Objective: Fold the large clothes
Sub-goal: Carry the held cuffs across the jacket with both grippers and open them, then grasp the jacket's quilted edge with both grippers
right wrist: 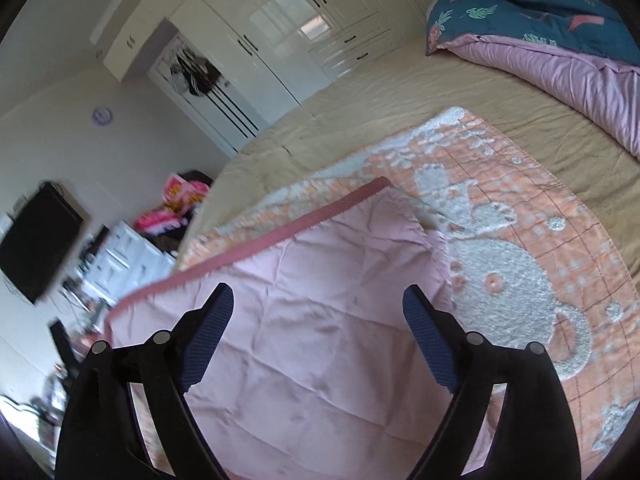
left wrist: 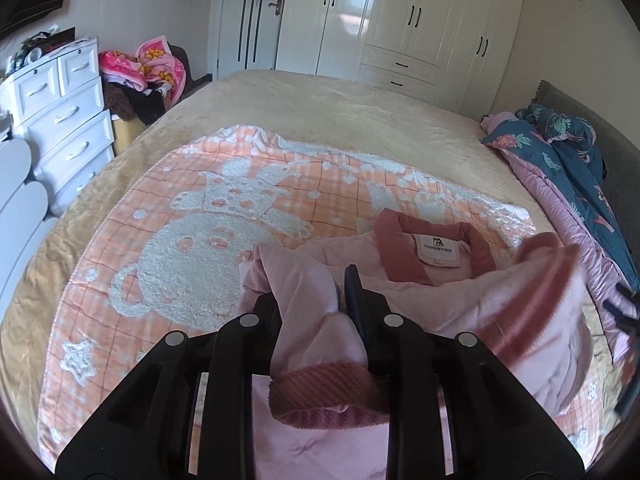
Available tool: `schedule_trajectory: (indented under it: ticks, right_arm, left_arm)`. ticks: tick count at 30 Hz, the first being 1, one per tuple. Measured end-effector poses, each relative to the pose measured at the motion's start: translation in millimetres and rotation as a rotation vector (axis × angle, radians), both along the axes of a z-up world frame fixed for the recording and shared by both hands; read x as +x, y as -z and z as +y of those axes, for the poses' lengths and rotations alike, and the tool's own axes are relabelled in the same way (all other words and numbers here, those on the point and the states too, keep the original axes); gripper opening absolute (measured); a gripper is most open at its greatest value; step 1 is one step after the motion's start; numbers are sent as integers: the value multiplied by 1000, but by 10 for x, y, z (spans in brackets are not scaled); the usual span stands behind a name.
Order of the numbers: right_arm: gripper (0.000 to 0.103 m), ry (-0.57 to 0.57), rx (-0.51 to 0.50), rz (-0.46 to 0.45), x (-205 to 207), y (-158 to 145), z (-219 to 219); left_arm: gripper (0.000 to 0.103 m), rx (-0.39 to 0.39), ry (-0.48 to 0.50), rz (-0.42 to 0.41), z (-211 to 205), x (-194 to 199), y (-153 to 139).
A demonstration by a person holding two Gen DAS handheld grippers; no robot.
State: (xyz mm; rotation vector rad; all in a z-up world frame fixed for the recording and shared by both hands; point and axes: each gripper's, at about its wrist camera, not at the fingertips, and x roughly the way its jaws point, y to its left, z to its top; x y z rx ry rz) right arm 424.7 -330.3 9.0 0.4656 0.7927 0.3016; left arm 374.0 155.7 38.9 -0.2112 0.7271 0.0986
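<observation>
Pink jacket [left wrist: 400,280] lies partly bunched on an orange-and-white blanket [left wrist: 180,240] spread over a beige bed [left wrist: 320,100], its dark pink collar [left wrist: 436,248] and label turned upward, as a person works to fold it with a pair of hand-held tongs; the left gripper [left wrist: 316,300] is closed on a sleeve, whose ribbed cuff [left wrist: 328,396] hangs back between the black fingers, while the right gripper [right wrist: 318,320] hovers with its jaws spread wide and empty above a flat quilted panel of the same jacket [right wrist: 320,340], edged by a dark pink hem [right wrist: 256,248]; a second striped cuff [left wrist: 536,288], blurred, sits at the right of the left camera's view; a blue and pink quilt [right wrist: 560,40] is heaped along the far side of the bed and white wardrobes [left wrist: 400,20] line the wall; the risk from here appears to be the slippery padded sleeve sliding out of the left grip, since only a thin fold seems caught, or the bulky fabric springing open once laid over, and the loose blanket underneath could drag and wrinkle with it if the right gripper bites too deep when it closes
</observation>
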Motion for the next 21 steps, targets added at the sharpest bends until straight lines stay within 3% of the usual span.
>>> schedule_trajectory:
  ticks: [4,7,9,12,13,15,18,21]
  right_arm:
    - [86,1,-162,31,-19,268,139]
    - [86,-1,-227,22,-49,395,183]
    - [89,-6,-252,9,-74,413,208]
    - [91,-16,-274,-7,-93,409,227]
    - [91,-15,-282,-9,-98,403,229]
    - [93,-19,-292,-10,-89,394,223]
    - [95,-16,-313,-15,-107,385,189]
    - [96,-10,-350,-23,-137,396,149]
  left_arm:
    - [20,-1,-10,-1,-14,41,24]
    - [30,-22,-8,6,-7,76,34]
    - [52,-50,3,-1,-6,75,12]
    - [72,-75,9,-35,-12,27,-81]
    - [75,-74,8,-48,-16,6,-116]
    - [91,-28,-15,-93,-28,-71,-221]
    - [93,40,-36,-151,-6,-200,-324]
    - [93,62,-53,-132,115,-309,-235]
